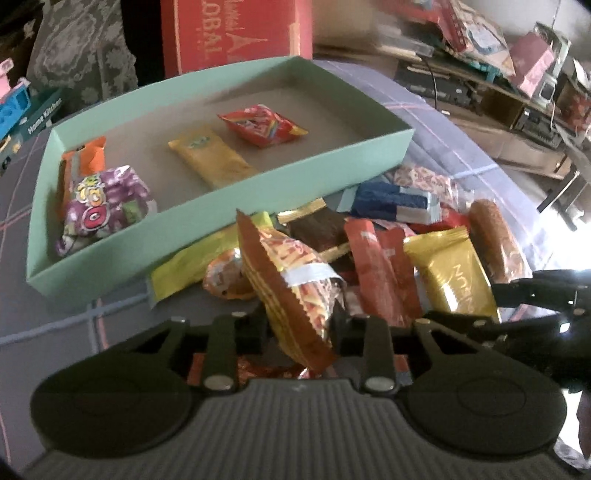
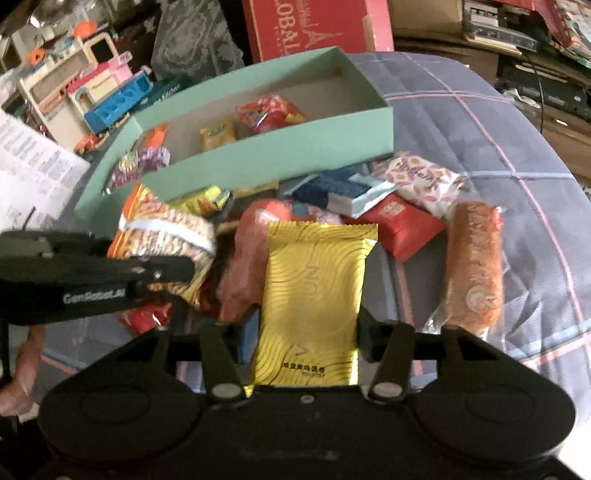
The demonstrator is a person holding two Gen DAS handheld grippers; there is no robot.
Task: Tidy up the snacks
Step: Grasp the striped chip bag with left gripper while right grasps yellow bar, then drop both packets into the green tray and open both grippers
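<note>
Gripping snacks: my left gripper [image 1: 301,325] clamps the orange packet [image 1: 291,280], my right gripper [image 2: 308,332] the gold packet [image 2: 314,295]. Next, I judge, both go into the green box [image 1: 295,177] at eleven o'clock.

The green box [image 2: 280,155] hides much in the right wrist view: its near wall covers the lower parts of the yellow packet [image 2: 218,136] and the red packet [image 2: 271,114] inside it, and the print on both is too blurred to read. In front of that box, the piled snacks overlap; a brown wrapper [image 1: 317,229] shows only in part. Behind the box, the red carton [image 1: 236,33] is cut off by the top edge, its lettering incomplete.
</note>
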